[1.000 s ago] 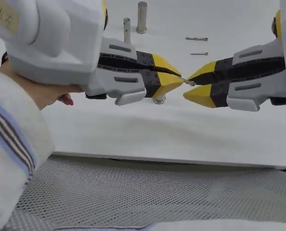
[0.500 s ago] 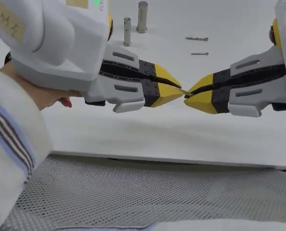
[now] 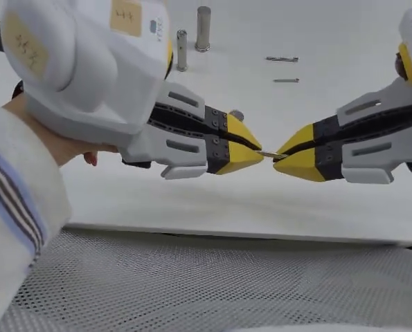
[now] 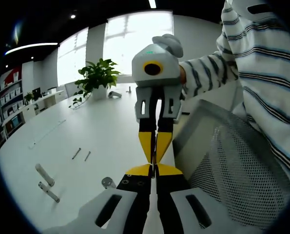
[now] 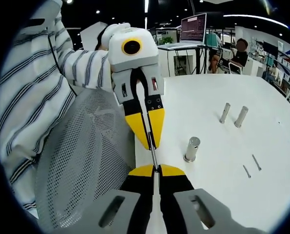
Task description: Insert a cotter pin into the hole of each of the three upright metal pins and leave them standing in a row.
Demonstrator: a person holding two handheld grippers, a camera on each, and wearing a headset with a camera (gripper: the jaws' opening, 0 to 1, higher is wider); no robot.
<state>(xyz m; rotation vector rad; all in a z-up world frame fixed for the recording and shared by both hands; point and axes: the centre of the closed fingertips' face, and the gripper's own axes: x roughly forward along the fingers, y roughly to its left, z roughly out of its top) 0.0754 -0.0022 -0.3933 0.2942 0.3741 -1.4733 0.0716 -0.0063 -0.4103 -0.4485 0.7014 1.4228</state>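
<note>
Spread a second ago, the right gripper had pinched shut on the cotter pin, clamped at its other end by the left gripper. Behind them stood one metal pin; two upright pins and spare cotter pins sat farther back.

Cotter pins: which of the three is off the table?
The cotter pin pinched between the left claw and right claw; the other two lie flat on the table beyond.
</note>
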